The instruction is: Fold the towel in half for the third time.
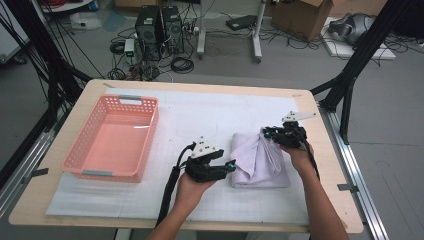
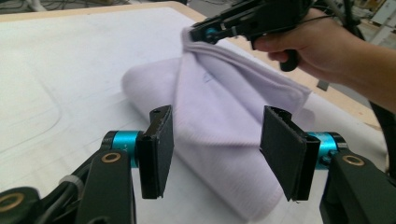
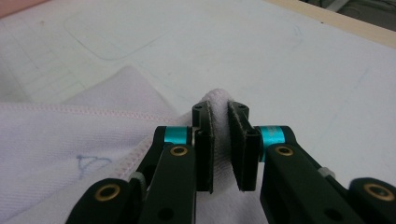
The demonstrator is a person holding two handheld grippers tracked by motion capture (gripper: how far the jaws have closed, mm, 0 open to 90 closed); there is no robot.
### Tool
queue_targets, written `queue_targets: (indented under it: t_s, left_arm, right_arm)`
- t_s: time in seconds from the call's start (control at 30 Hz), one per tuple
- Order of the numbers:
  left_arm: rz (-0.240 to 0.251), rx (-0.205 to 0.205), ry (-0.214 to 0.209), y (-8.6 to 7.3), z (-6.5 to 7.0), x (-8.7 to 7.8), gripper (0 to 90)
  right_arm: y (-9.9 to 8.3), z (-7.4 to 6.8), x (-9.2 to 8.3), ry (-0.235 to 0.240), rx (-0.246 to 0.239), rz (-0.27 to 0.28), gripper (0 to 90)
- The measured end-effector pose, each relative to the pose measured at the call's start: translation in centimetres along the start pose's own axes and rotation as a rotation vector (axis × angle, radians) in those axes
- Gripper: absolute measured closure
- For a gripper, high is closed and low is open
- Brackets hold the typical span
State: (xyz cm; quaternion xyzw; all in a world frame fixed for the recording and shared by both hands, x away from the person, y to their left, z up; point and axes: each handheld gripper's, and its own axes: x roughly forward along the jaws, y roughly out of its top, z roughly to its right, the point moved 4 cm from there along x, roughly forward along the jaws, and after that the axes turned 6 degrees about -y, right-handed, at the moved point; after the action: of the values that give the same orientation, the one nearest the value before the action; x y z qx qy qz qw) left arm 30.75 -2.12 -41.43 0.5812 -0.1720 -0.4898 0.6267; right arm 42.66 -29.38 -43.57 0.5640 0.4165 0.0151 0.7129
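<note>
Clearly the folded white towel (image 1: 260, 162) lies on the table (image 1: 320, 150), right of the pink basket (image 1: 112, 137). The right claw (image 3: 220, 140) is clamped on a bunched upper corner of it and holds that layer up. The left claw (image 2: 215, 149) stands apart, its jaws on either side of the near fold without pressing it.

As I judge it, the risk is that the lifted layer slips from the thin pinch, or that a pull drags the whole bundle and undoes the fold, since nothing pins the lower layers.

The right gripper view shows the cloth squeezed between the pads; the left gripper view shows the raised flap draping down from that grip, and a faint blue mark (image 2: 208, 78) on it.
</note>
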Motion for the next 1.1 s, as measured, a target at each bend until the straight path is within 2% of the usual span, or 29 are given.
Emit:
queue_targets:
  t_s: [0.1, 0.17, 0.27, 0.3, 0.4, 0.53, 0.7, 0.77, 0.8, 0.83, 0.87, 0.9, 0.93, 1.03, 1.1]
  left_arm:
    - [0.002, 0.002, 0.009, -0.3, -0.4, -0.7, 44.6]
    - [0.008, 0.001, 0.017, -0.5, -0.7, -1.1, 44.4]
    - [0.018, -0.001, 0.02, -0.9, -1.1, -1.7, 43.7]
    - [0.02, 0.002, 0.017, -1.0, -1.3, -2.0, 43.6]
    - [0.03, 0.001, 0.014, -1.5, -1.8, -2.7, 43.1]
    - [0.029, 0.007, 0.012, -2.5, -2.4, -3.5, 43.0]
    - [0.035, 0.0, 0.029, -3.6, -3.4, -4.9, 42.6]
    - [0.04, -0.007, 0.027, -4.0, -3.6, -5.2, 42.6]
    - [0.041, -0.007, 0.026, -4.2, -3.7, -5.3, 42.6]
    - [0.042, -0.006, 0.029, -4.3, -3.8, -5.4, 42.6]
    - [0.044, -0.007, 0.028, -4.4, -3.8, -5.5, 42.6]
    - [0.048, -0.009, 0.026, -4.4, -3.9, -5.6, 42.6]
    - [0.053, -0.006, 0.028, -4.4, -3.9, -5.7, 42.6]
    - [0.066, 0.008, 0.03, -4.4, -3.9, -6.1, 42.6]
    - [0.079, 0.005, 0.034, -4.4, -4.0, -6.3, 42.6]
  right_arm:
    - [-0.9, 0.5, -0.4, -0.023, 0.002, -0.004, 78.7]
    - [-1.3, 0.7, -0.9, -0.043, 0.036, 0.007, 71.9]
    - [-1.6, 1.0, -2.5, -0.085, 0.084, 0.031, 59.3]
    - [-1.8, 1.0, -3.1, -0.094, 0.099, 0.03, 58.8]
    - [-2.5, 0.7, -5.1, -0.134, 0.1, 0.019, 54.1]
    - [-4.0, -0.8, -7.2, -0.125, 0.149, 0.016, 51.7]
    - [-6.9, -3.4, -8.2, -0.081, 0.183, -0.02, 50.1]
    - [-7.8, -4.3, -8.1, -0.054, 0.196, -0.033, 51.2]
    - [-8.1, -4.7, -8.0, -0.041, 0.203, -0.031, 56.3]
    - [-8.4, -5.0, -7.9, -0.022, 0.202, -0.039, 67.2]
    - [-8.6, -5.3, -7.8, -0.012, 0.19, -0.036, 71.8]
    - [-8.8, -5.5, -7.7, -0.011, 0.19, -0.035, 81.8]
    - [-8.9, -5.5, -7.8, -0.01, 0.189, -0.032, 82.5]
    - [-9.0, -5.4, -8.4, -0.072, 0.187, -0.034, 83.9]
    - [-9.1, -5.5, -9.1, -0.128, 0.164, -0.051, 83.7]
